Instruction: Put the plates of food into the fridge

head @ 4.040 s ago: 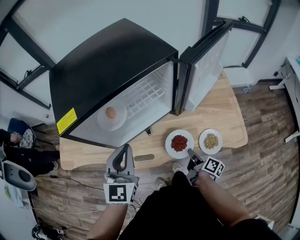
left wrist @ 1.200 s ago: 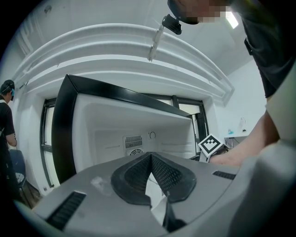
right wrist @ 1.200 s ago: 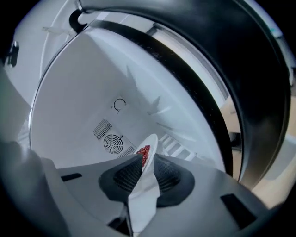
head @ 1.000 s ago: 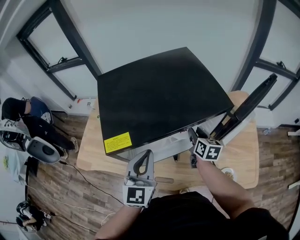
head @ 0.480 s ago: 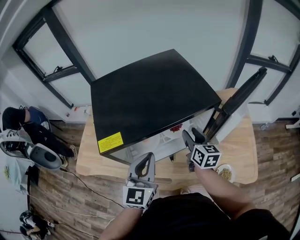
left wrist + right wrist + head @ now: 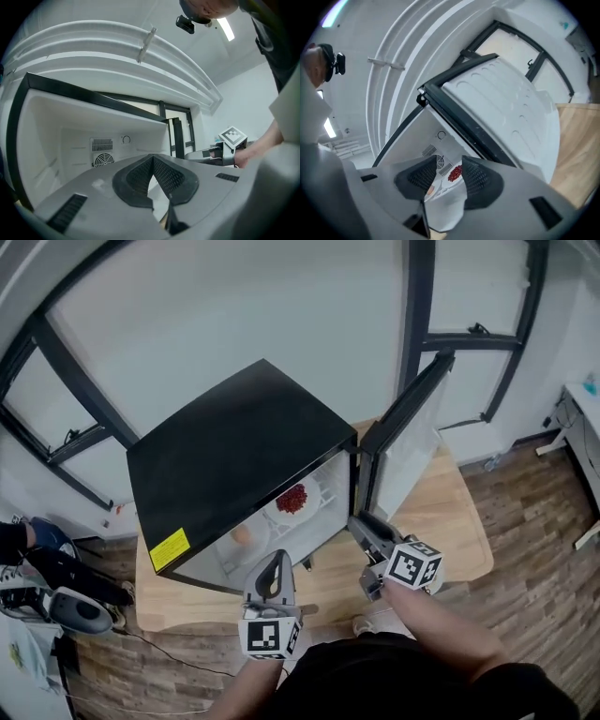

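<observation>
**Already inside: red-food plate in the fridge, both grippers empty at its mouth**

The right gripper [image 6: 450, 163] is released. Its jaws stand apart after just closing a little, and nothing is between them. Through the gap shows the white inside of the fridge [image 6: 234, 456]. The plate of red food [image 6: 292, 500] sits in there on a white shelf, toward the side where the door [image 6: 417, 442] is hinged. This gripper hangs just in front of the fridge's lower front corner, near the foot of the door and apart from both.

The left gripper [image 6: 151, 160] has its pad tips together on nothing. It is held in front of the fridge's lower front edge, above the near strip of the table [image 6: 459, 512]. Its own view looks past the black front frame into the open cavity, as far as the round vent [image 6: 102, 160] on the back wall.

A second plate [image 6: 242, 533], carrying a small tan item, lies inside too, nearer the front opening than the red-food plate.

The door is swung wide to the right and its black edge stands high over the table. Bare wood lies between the fridge front and the table's near edge, and more beside the door. Plank floor [image 6: 530, 493] lies beyond the table's right end.
</observation>
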`<act>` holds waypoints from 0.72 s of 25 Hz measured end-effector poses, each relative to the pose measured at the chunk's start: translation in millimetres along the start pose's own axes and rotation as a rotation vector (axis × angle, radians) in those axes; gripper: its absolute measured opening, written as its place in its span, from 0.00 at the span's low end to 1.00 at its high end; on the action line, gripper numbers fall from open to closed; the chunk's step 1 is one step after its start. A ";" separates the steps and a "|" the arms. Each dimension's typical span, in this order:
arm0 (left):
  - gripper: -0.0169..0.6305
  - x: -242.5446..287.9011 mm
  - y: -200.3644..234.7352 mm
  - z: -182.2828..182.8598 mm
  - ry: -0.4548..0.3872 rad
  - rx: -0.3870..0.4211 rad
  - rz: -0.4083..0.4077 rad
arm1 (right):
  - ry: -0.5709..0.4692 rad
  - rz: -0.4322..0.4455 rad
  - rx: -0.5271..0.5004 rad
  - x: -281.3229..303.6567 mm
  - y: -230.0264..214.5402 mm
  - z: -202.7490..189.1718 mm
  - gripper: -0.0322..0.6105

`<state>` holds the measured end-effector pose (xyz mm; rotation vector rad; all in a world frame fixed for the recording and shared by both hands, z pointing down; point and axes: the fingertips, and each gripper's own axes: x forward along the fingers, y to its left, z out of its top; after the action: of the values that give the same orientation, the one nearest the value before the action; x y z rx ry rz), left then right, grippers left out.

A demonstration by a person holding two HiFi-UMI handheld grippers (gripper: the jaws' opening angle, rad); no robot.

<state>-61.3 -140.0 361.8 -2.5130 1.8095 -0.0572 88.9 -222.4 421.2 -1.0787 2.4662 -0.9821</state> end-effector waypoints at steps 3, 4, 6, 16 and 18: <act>0.03 12.2 -13.0 -0.1 0.004 0.008 -0.038 | -0.046 -0.047 0.027 -36.5 -18.3 8.4 0.32; 0.03 16.6 -18.3 -0.9 0.006 0.010 -0.052 | -0.065 -0.074 0.045 -49.1 -27.6 11.2 0.31; 0.03 24.6 -31.1 -2.2 0.007 0.021 -0.084 | -0.111 -0.139 0.090 -75.6 -48.5 17.0 0.29; 0.03 57.4 -125.1 2.8 -0.038 0.141 -0.313 | -0.292 -0.447 0.194 -215.0 -135.4 20.0 0.27; 0.03 60.1 -145.5 3.0 -0.037 0.137 -0.361 | -0.322 -0.507 0.218 -244.1 -151.3 15.3 0.27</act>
<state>95.8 -150.8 367.4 -2.6836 1.2714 -0.1406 345.5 -126.0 508.7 -1.6739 1.8190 -1.0753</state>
